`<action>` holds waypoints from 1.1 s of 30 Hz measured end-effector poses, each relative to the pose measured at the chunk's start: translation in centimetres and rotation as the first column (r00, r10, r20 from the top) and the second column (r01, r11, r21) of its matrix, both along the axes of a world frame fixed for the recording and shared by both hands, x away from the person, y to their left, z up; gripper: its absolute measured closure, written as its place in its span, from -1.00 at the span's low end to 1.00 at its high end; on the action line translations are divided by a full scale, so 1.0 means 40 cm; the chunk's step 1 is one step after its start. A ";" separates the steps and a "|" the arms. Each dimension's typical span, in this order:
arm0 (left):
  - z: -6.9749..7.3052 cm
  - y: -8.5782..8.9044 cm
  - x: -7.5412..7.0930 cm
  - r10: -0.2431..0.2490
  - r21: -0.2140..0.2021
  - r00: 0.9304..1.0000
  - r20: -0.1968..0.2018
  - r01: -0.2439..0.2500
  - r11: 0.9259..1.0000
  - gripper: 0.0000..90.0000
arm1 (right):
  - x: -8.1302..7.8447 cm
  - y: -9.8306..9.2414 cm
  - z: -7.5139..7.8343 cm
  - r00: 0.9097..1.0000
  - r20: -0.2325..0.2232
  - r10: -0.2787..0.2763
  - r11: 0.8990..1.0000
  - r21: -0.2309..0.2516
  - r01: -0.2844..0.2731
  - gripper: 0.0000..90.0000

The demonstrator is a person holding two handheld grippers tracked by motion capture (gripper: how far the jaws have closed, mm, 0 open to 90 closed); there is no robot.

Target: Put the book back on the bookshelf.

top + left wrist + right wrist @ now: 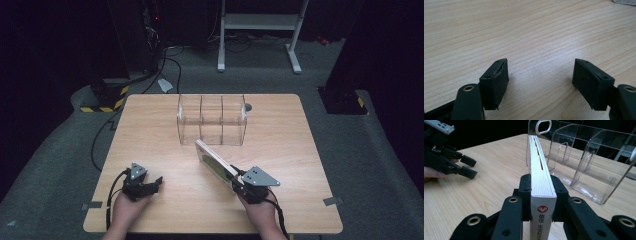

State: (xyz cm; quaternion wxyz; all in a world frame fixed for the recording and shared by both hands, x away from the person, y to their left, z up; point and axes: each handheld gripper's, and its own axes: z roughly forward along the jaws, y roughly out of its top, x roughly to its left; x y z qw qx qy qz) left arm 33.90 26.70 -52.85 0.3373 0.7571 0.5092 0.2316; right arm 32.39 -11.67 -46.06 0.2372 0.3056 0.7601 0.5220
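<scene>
High view: right gripper (239,181) held a book (216,162) tilted above the counter (150,135), just in front of the clear divided organizer (212,119); left gripper (150,187) sat apart at the near left. Left gripper view: fingers (495,82) spread wide over bare wood, nothing between them. Right gripper view: fingers (525,192) clamped both covers of the book (540,182) near its spine end, its far end reaching the organizer (584,162); the left gripper (470,167) showed farther off.
</scene>
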 end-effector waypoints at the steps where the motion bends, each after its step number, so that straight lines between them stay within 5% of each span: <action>1: 0.000 0.000 -0.001 0.001 -0.003 1.000 0.000 -0.001 1.000 -0.40 | 0.000 -0.001 0.002 1.000 -0.002 -0.002 1.000 0.004 0.002 0.67; 19: 0.000 -0.001 0.000 -0.003 -0.003 1.000 -0.001 0.003 1.000 -0.41 | -0.011 -0.060 0.033 0.995 0.031 -0.098 0.995 0.030 0.097 0.67; 26: 0.000 0.000 0.001 -0.006 -0.003 1.000 0.001 0.006 1.000 -0.41 | -0.007 -0.099 0.047 0.985 0.029 -0.169 0.985 0.046 0.168 0.67; 33: 0.000 0.000 0.001 -0.014 0.004 1.000 0.002 0.014 1.000 -0.41 | 0.002 -0.126 0.063 0.966 0.050 -0.254 0.966 0.058 0.252 0.67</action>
